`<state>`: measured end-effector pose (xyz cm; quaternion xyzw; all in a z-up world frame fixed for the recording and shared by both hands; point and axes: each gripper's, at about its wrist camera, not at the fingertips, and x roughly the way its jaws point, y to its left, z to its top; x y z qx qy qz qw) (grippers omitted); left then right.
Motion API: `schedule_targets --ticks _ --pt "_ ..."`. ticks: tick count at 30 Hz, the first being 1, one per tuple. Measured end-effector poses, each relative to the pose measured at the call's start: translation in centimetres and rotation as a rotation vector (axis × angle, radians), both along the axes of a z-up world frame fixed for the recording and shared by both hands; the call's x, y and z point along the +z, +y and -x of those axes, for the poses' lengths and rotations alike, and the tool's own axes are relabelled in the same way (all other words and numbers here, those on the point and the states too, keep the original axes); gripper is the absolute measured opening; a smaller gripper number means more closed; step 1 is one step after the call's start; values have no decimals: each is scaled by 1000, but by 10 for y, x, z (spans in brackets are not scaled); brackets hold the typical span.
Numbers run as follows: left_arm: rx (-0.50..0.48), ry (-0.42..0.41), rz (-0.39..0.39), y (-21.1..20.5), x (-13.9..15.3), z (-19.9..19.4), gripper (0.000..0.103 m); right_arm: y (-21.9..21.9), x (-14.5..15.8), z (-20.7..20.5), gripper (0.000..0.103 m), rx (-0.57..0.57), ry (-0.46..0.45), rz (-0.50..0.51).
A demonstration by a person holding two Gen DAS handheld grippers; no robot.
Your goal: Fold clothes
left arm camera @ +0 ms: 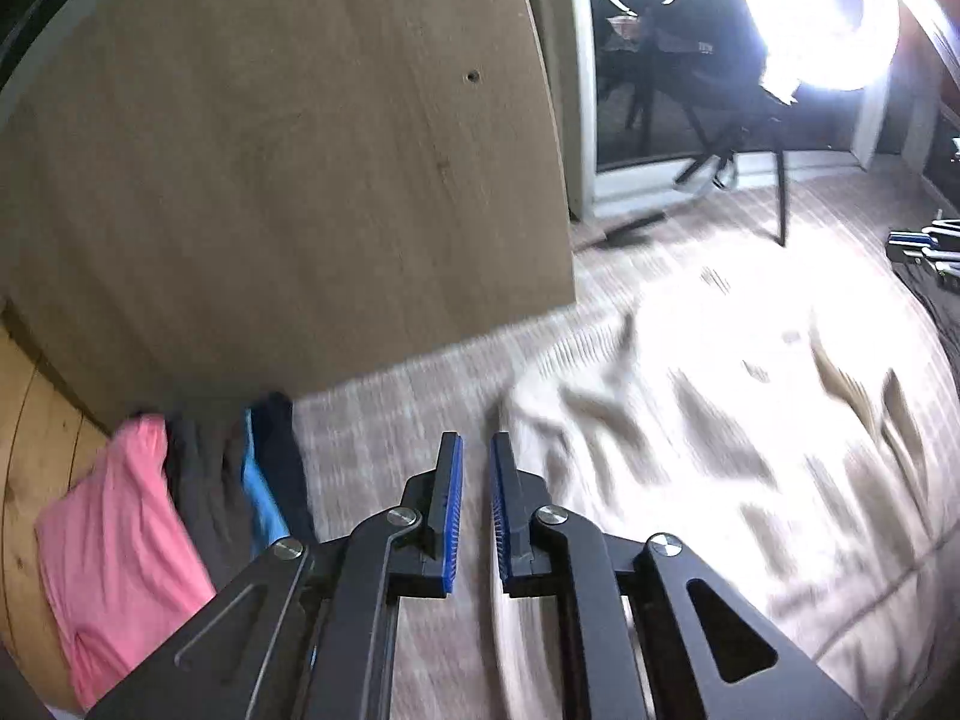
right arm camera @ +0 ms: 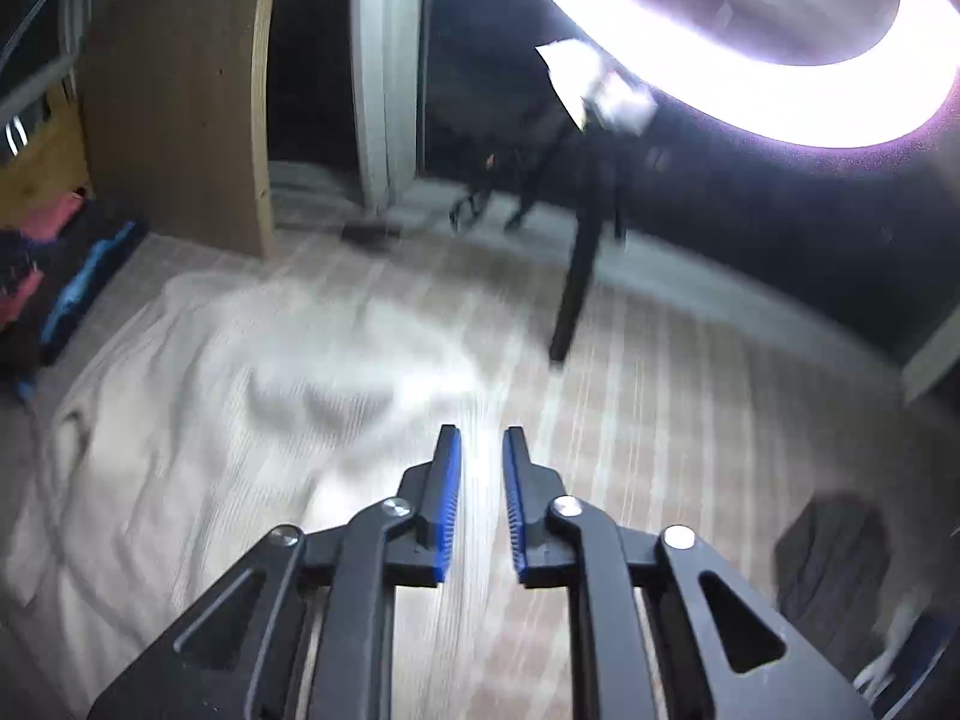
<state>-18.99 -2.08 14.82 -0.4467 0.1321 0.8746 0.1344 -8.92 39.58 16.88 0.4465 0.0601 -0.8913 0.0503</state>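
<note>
A cream knitted garment (left arm camera: 750,438) lies rumpled and spread on the striped carpet; the right wrist view shows it (right arm camera: 210,396) to the left. My left gripper (left arm camera: 477,444) hovers above the carpet just off the garment's left edge, its blue pads a narrow gap apart with nothing between them. Over the garment's right edge my right gripper (right arm camera: 482,438) stands open too, holding nothing. At the far right of the left wrist view the other gripper (left arm camera: 924,246) shows. Both views are blurred by motion.
A pile of clothes, pink (left arm camera: 114,552), grey and blue (left arm camera: 261,492), lies at the left against a wooden cabinet panel (left arm camera: 288,168). A ring light (right arm camera: 750,30) on a black tripod (right arm camera: 576,288) stands ahead. A dark grey cloth (right arm camera: 834,564) lies at the right.
</note>
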Motion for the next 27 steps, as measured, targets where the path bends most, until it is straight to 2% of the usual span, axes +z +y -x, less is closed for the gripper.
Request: schedule_targets --ticks 1,3,6,9,12,17,20,22,24,25,26,27 --pt "-5 -9 -19 -6 0 -20 11 6 -8 -10 32 -9 -20 30" --pt "-1 -36 -57 -21 -2 -60 16 19 -23 -29 40 -28 -60 89" --pt "30 -93 -129 -38 -16 -109 37 38 -45 -58 40 -56 -120 177" --pt "55 -173 -147 -39 -44 -147 41 33 -63 -84 41 -69 -149 195" --pt "94 -257 -196 -43 -70 -165 41 28 -79 -100 45 -91 -179 233" --pt "142 -305 -219 -60 -85 -196 46 21 -105 -106 45 -125 -206 235" --pt "142 -321 -211 -55 -91 -202 46 12 -113 -106 45 -109 -239 210" --pt "131 -310 -198 -49 -93 -204 51 5 -115 -106 46 -102 -247 182" --pt "118 -285 -162 -42 -95 -206 51 1 -115 -106 46 -105 -239 158" --pt "118 -277 -159 -41 -95 -206 50 0 -115 -106 41 -110 -235 158" --pt "118 -269 -157 -39 -96 -206 49 -1 -115 -107 32 -108 -230 169" --pt "117 -263 -159 -39 -96 -206 35 -1 -115 -107 10 -102 -232 186"
